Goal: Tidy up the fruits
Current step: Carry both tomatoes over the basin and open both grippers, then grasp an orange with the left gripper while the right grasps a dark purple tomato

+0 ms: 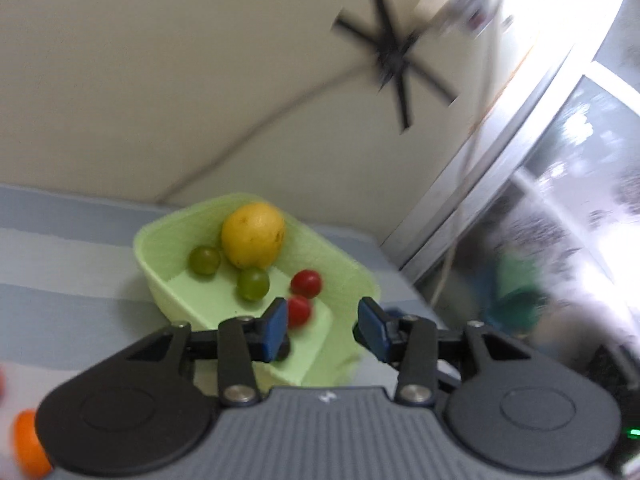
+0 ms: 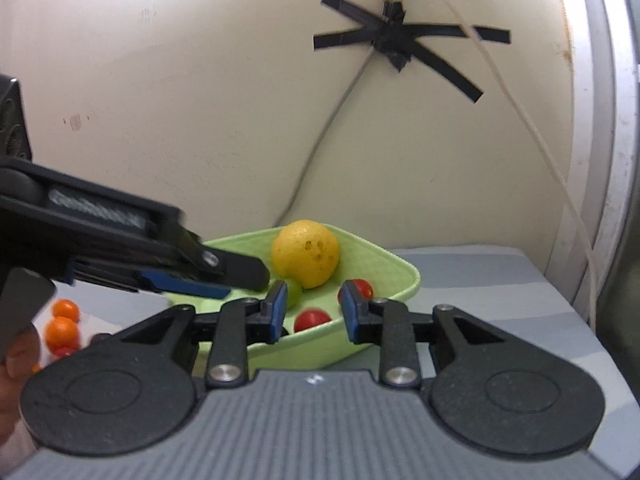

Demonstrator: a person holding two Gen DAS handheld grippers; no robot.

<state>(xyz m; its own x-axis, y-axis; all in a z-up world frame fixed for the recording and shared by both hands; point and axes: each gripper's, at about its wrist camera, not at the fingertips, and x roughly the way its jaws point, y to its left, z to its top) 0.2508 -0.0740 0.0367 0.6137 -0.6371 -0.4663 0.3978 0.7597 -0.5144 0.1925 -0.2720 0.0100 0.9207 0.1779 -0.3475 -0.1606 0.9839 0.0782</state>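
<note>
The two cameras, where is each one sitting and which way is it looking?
Left wrist view: sits on the left gripper, looking along its open, empty fingers at the green tray holding a lemon.
Right wrist view: sits on the right gripper, facing the same tray; the left gripper and a hand show at left.
Both share the tray, lemon, cherry tomatoes and black tape on the wall.

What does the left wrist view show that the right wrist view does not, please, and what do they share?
Only the left wrist view shows two green grapes together and the window. Only the right wrist view shows the left gripper from the side, over the basket's rim. Both show the green basket, the lemon, two red tomatoes and crossed black tape.
</note>
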